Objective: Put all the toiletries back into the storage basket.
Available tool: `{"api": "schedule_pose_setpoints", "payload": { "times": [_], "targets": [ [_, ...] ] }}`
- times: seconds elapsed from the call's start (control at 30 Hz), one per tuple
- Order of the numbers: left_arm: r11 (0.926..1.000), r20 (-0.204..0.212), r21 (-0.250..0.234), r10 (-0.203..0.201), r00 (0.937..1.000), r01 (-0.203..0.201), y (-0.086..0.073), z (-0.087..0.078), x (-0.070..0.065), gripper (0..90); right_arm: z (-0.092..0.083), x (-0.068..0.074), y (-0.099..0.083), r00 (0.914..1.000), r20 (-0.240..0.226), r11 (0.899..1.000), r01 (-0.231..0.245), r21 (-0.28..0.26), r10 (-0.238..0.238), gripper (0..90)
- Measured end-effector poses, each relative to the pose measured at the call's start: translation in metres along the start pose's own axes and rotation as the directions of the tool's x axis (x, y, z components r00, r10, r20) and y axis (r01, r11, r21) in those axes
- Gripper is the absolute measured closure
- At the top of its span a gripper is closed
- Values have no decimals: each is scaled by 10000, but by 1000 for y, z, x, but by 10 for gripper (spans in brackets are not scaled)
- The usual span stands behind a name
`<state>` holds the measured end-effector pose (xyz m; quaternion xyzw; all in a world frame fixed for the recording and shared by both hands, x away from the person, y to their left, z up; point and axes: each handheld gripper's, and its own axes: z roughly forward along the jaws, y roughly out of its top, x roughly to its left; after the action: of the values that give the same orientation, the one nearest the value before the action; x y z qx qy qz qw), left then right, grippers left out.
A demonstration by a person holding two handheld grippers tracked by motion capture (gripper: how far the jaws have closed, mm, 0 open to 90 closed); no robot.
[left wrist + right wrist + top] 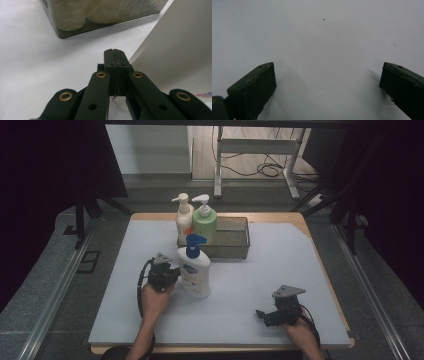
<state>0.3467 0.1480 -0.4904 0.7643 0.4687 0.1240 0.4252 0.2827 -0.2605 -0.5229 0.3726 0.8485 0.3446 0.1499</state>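
Jaws on your left gripper (115,53) are pressed flat together with nothing between them, as the left gripper view shows. In the high view that gripper (172,272) sits just left of the white bottle (195,275), close against its side; whether it touches I cannot tell. The bottle stands upright on the mat (250,310), with a blue pump (195,245) on top and a blue label on its front. It is just in front of the basket (235,242), near the basket's left end. In the left gripper view the bottle's pale wall (180,45) fills the right side, right next to your closed tips, and the basket's corner (75,30) lies ahead on the left.

Your right gripper (261,313) rests low over the mat near the front right, well apart from the bottle. Its jaws are spread wide and empty; the right gripper view shows both pads (259,85) with bare mat (324,50) between them.

Two more bottles stand at the basket's left end: a green one (204,222) in it, and a cream one (183,217) beside it on the left, though I cannot tell whether that one is inside or just outside the rim.
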Motion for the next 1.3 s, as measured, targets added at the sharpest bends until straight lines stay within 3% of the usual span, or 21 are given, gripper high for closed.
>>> {"api": "schedule_pose_setpoints", "payload": {
  "times": [0.7,1.3],
  "targets": [
    [9986,623,120,509,9968,-518,5,6,-32,892,0,0,0,10000,-10,10000,-5,1,5,2],
    [9952,880,375,863,9924,-898,6,16,-51,892,0,0,0,10000,-10,10000,-1,-1,1,2]
  ]
}}
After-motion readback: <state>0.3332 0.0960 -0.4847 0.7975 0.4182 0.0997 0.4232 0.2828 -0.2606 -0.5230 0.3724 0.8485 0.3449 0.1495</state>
